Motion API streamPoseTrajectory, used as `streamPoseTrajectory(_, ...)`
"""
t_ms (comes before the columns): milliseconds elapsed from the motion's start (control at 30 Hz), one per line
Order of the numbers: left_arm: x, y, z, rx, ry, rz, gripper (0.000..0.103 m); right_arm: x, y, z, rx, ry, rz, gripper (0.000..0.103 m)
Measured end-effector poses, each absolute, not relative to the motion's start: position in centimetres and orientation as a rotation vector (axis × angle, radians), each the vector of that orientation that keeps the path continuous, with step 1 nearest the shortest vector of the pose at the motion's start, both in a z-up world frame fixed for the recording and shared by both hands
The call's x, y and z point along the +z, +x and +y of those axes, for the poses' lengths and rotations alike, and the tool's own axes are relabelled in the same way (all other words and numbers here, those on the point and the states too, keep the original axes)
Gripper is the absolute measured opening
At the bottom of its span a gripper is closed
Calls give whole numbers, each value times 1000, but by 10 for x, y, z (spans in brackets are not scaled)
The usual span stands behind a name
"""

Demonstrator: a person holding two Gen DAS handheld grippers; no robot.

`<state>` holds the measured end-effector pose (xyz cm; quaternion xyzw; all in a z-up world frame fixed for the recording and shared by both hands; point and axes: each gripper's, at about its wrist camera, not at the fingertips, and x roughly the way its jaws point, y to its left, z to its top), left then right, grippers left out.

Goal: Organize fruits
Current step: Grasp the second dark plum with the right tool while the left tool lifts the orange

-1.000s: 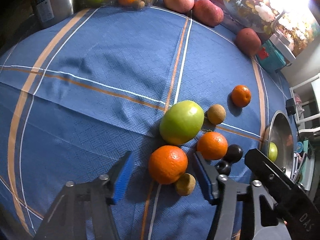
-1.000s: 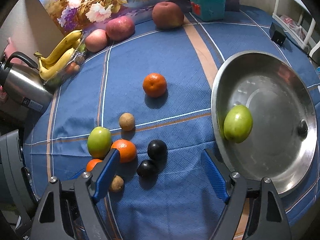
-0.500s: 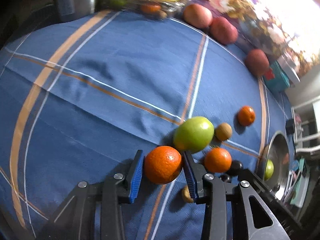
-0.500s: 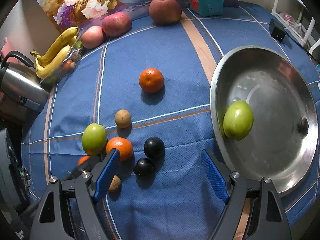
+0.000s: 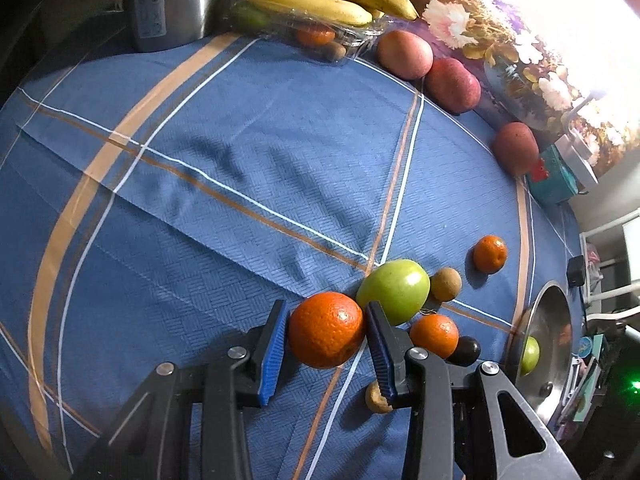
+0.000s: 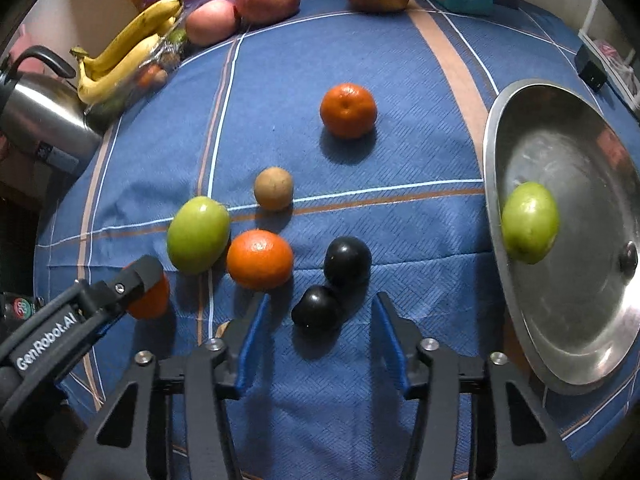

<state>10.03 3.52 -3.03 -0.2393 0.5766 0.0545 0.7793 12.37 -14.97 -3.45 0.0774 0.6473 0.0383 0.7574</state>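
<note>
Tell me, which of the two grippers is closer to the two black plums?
Right. The right gripper has its closing jaws on either side of the nearer of the black plums, not yet pressing it. The left gripper is off to the side, clamped on the large orange.

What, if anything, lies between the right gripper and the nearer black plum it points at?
Nothing visible does. The right gripper has its jaws closing, one on each side of the nearer black plum, not yet pressing it. A second black plum touches it behind, and an orange sits close on the left.
</note>
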Motion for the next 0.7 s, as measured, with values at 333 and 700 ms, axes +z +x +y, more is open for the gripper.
streamPoseTrajectory(333, -28, 101, 37, 129, -531, 1236, 41, -44, 126, -144, 88, 169, 1433, 38)
streamPoseTrajectory(700, -22, 101, 39, 128, -531, 1222, 41, -43, 126, -147, 101, 182, 1428, 27)
